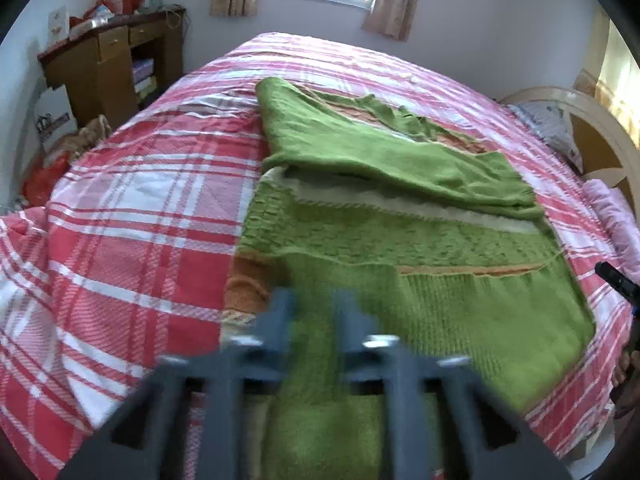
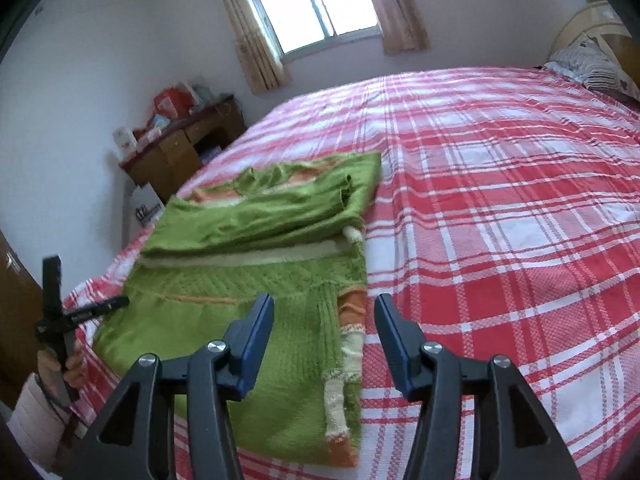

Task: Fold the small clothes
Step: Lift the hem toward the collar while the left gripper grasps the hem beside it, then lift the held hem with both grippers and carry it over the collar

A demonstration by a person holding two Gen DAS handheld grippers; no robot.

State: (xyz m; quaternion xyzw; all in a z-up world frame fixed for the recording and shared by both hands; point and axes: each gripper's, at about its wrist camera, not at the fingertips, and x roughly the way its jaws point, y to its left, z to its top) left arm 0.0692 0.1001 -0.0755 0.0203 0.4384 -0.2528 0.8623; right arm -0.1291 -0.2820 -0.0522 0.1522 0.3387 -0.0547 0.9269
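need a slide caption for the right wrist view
Right claw open over the near edge of a partly folded green sweater on a red plaid bed.

The right gripper [image 2: 325, 312] hangs above a bed with its two blue-padded jaws apart and nothing between them. Under its left jaw lies a green knitted sweater [image 2: 248, 240], partly folded, with an orange and cream sleeve cuff [image 2: 349, 332] showing between the jaws. Red and white plaid bedding [image 2: 500, 220] stretches ahead and to the right.
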